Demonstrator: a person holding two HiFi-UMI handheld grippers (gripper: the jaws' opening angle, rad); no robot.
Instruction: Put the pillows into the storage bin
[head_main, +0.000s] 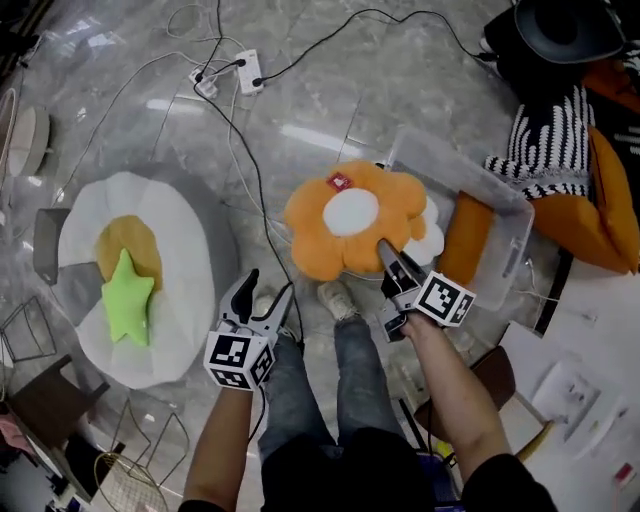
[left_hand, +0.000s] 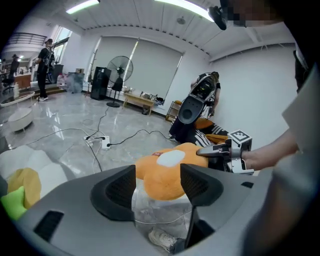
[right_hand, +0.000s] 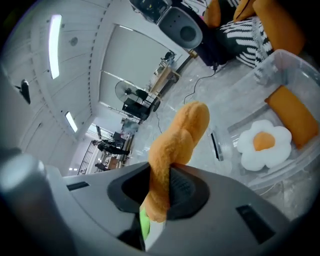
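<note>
Right gripper is clamped on one petal edge of the orange flower pillow. The right gripper view shows the plush pinched thin between the pads. The pillow looks to be held off the floor, with its far side overlapping the near corner of the clear storage bin.

Already in the bin: a white egg-flower pillow and an orange block pillow.

Left gripper has its jaws apart with nothing between them. It sits low, just left of the pillow.

Step in hand, as I read it: get the flower pillow over the bin and let it go inside.

Notes for doing it well:
- The hold is on the rim only, so I expect the body to flop. I want a smooth carry with no jerks.
- I'd bring the pillow's centre past the near wall before opening. Released over the rim, it would likely drape there and slide out.
- The pillow looks broad against the room left, so I'd tilt it in on top of the white one.
- The empty left gripper can press a stray petal down.

Left to do: the green star pillow, well to the left on the big egg cushion.
</note>
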